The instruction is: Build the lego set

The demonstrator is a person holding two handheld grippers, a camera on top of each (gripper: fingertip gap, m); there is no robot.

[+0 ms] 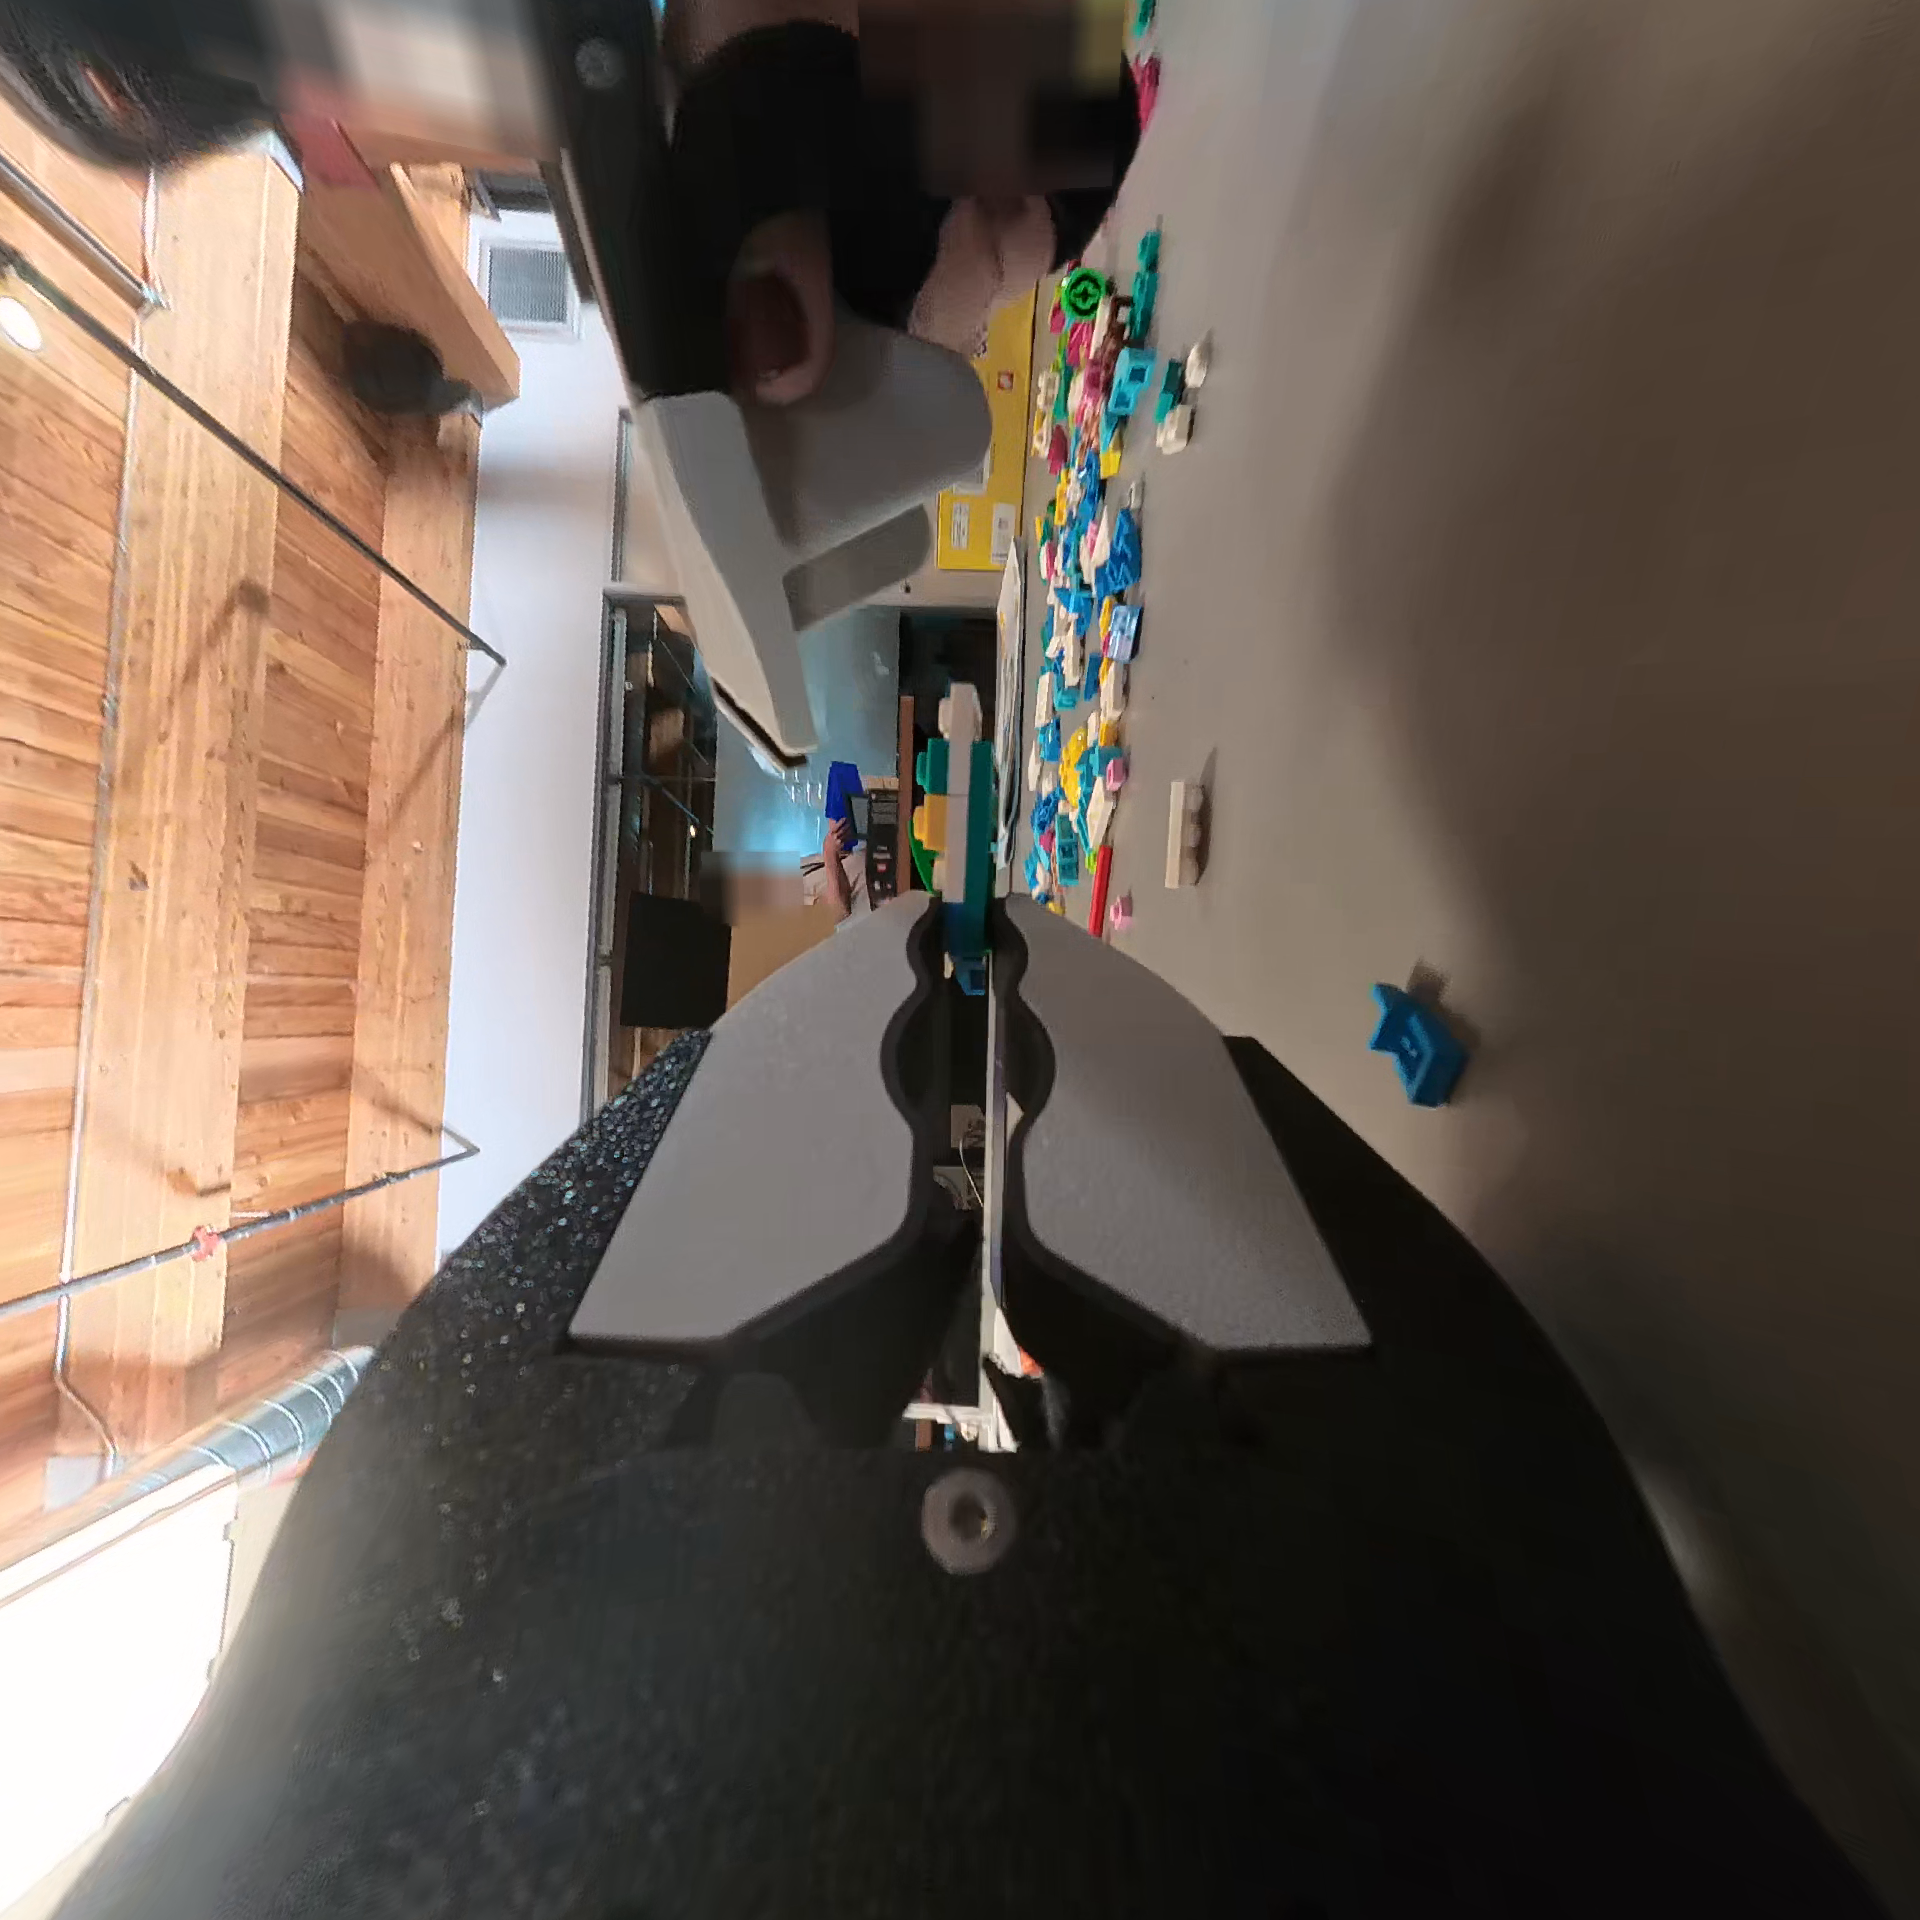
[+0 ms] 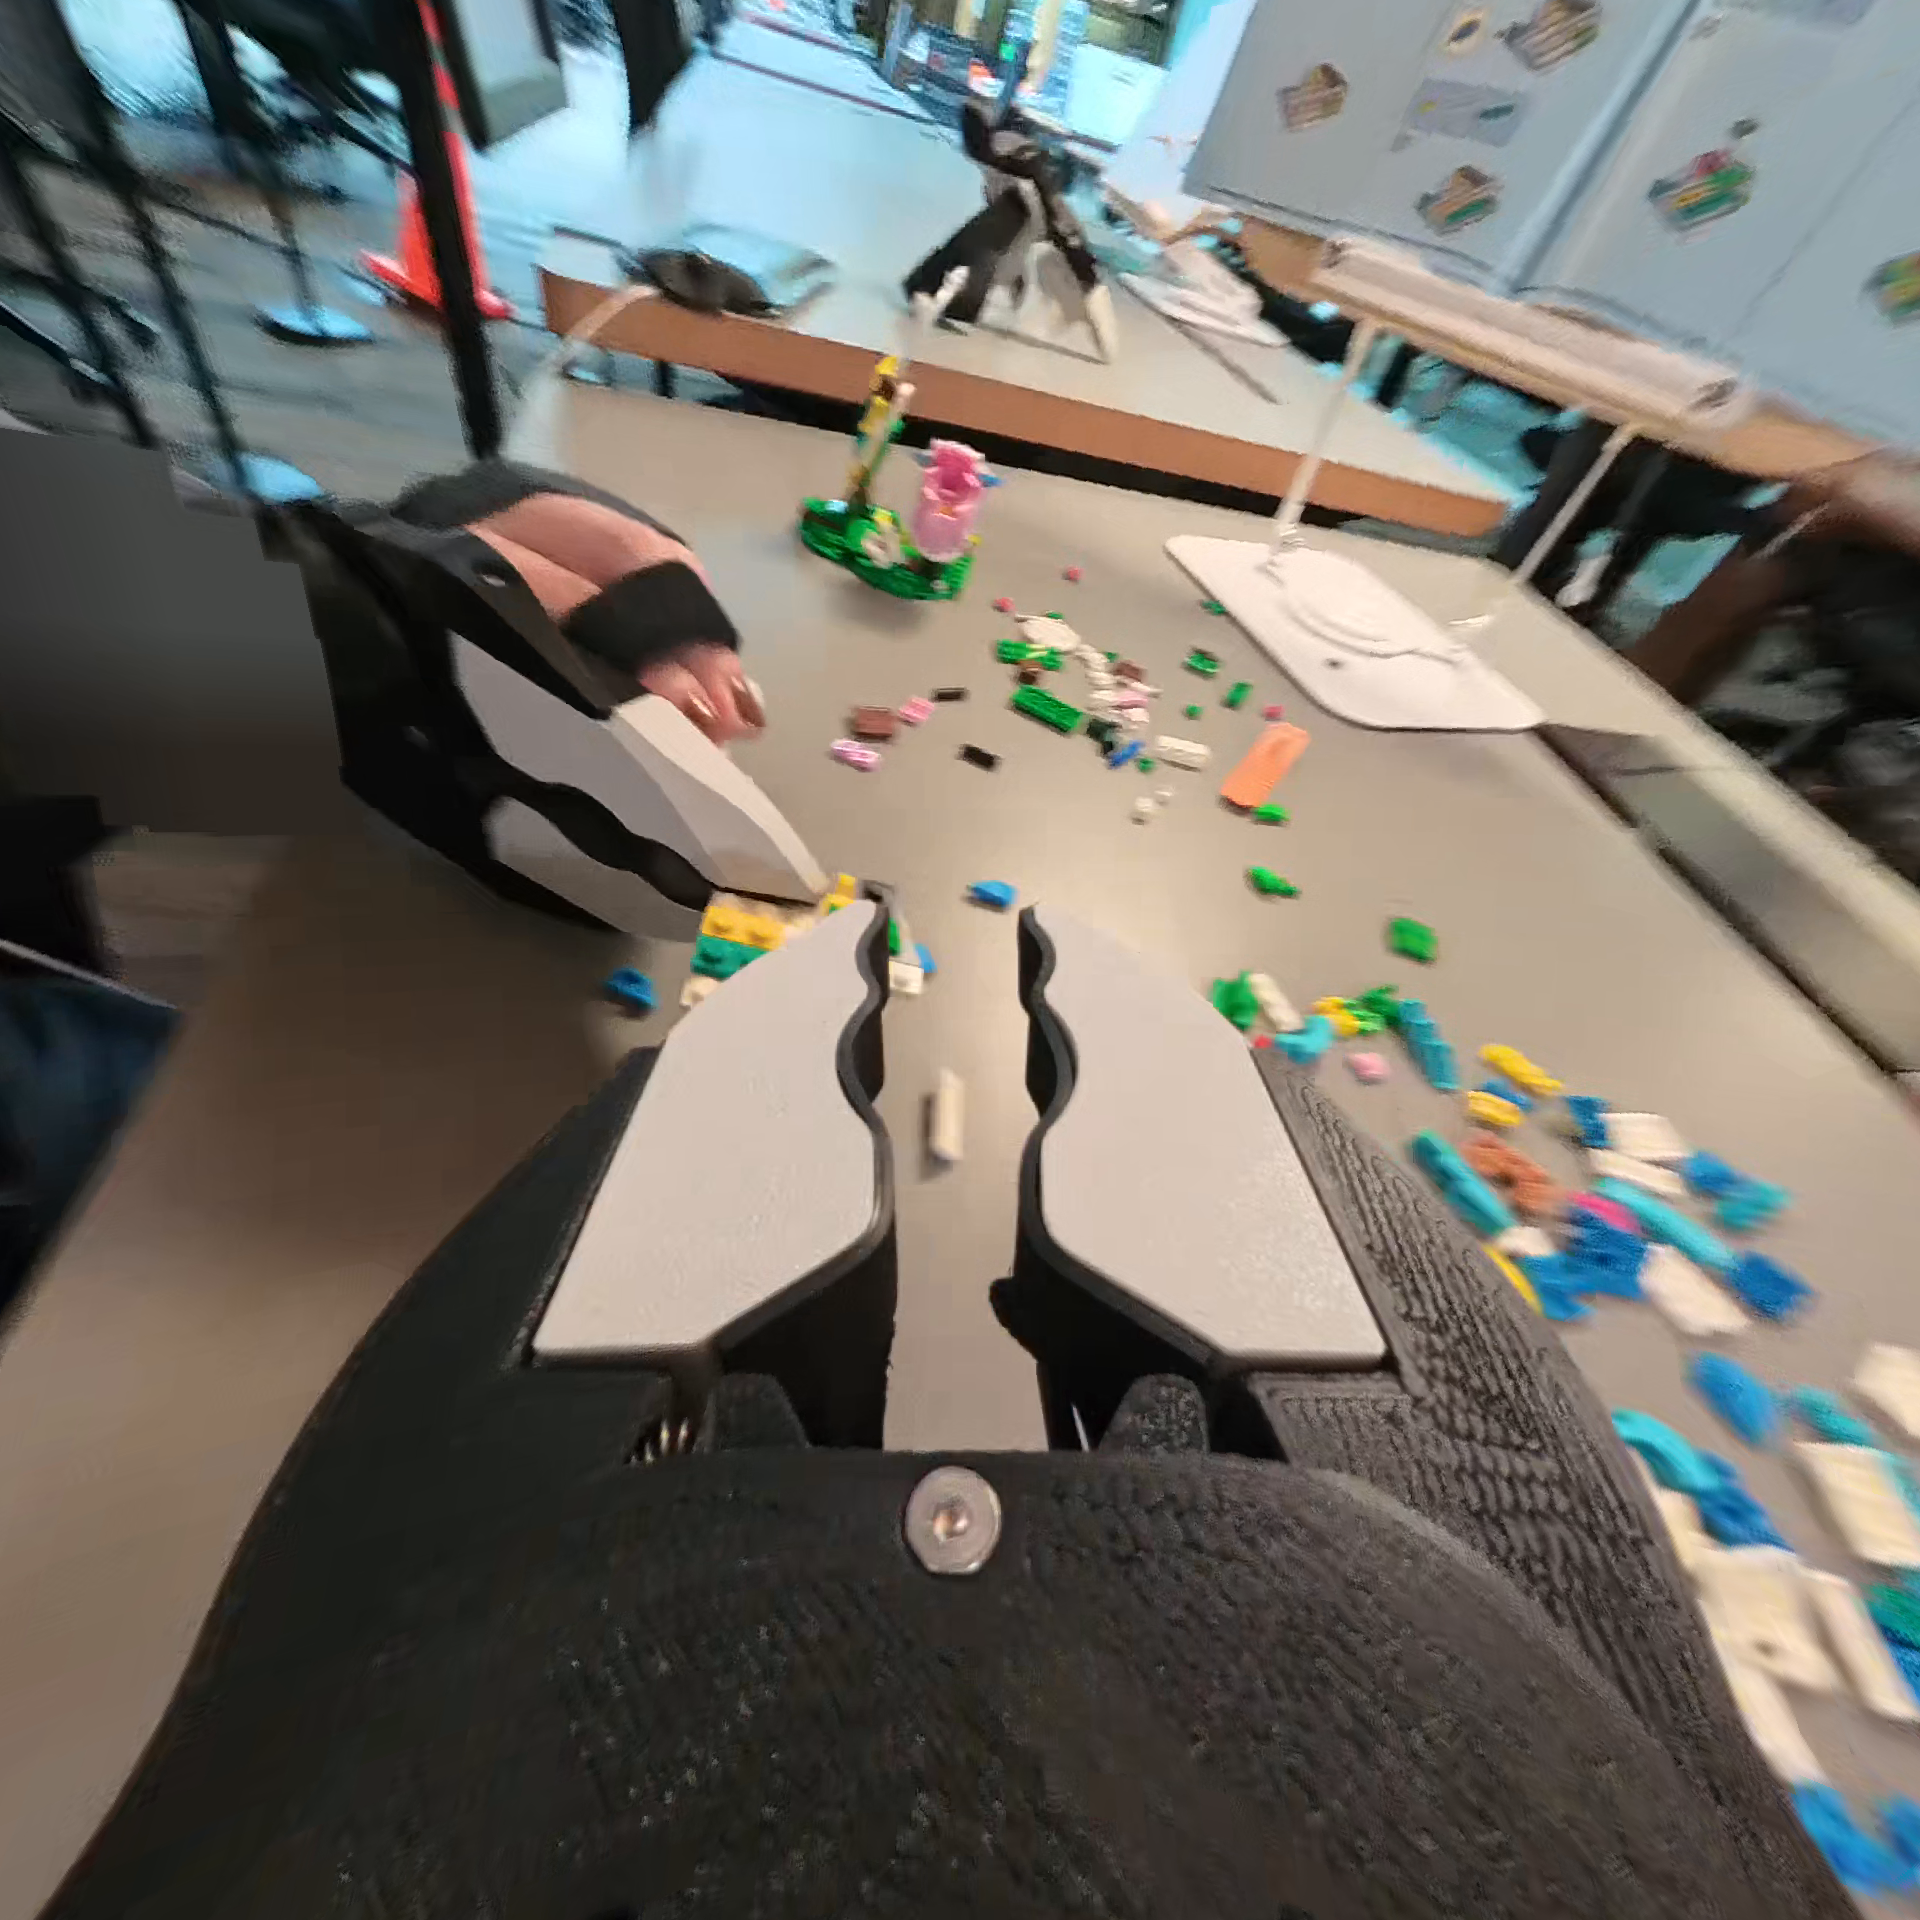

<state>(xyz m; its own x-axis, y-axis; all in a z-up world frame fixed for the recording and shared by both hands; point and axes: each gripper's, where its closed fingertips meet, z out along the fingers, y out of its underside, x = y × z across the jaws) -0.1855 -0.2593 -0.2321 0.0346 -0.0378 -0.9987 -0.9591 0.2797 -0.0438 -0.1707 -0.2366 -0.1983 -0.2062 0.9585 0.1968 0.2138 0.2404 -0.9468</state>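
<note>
My left gripper point(image 1: 971, 920) is shut on a small lego assembly point(image 1: 964, 821) of teal, white and yellow bricks and holds it above the grey table point(image 1: 1507, 727). In the right wrist view the left gripper point(image 2: 821, 883) comes in from the left with the assembly point(image 2: 743, 935) at its tips. My right gripper point(image 2: 951, 920) is open and empty, its left fingertip just right of the assembly. A small white plate point(image 2: 945, 1112) lies on the table between its fingers. The right gripper's fingers point(image 1: 821, 499) also show in the left wrist view, beyond the assembly.
A pile of blue, white and yellow bricks point(image 2: 1662, 1226) lies at the right; it also shows in the left wrist view point(image 1: 1081, 623). Loose blue bricks point(image 2: 992, 891) point(image 1: 1418, 1044), a white brick point(image 1: 1184, 831), a flower model point(image 2: 904, 520), an orange tool point(image 2: 1262, 764), a white stand base point(image 2: 1351, 644) and a yellow box point(image 1: 987, 436) are around. About 5 cm separates my left fingertips from my right.
</note>
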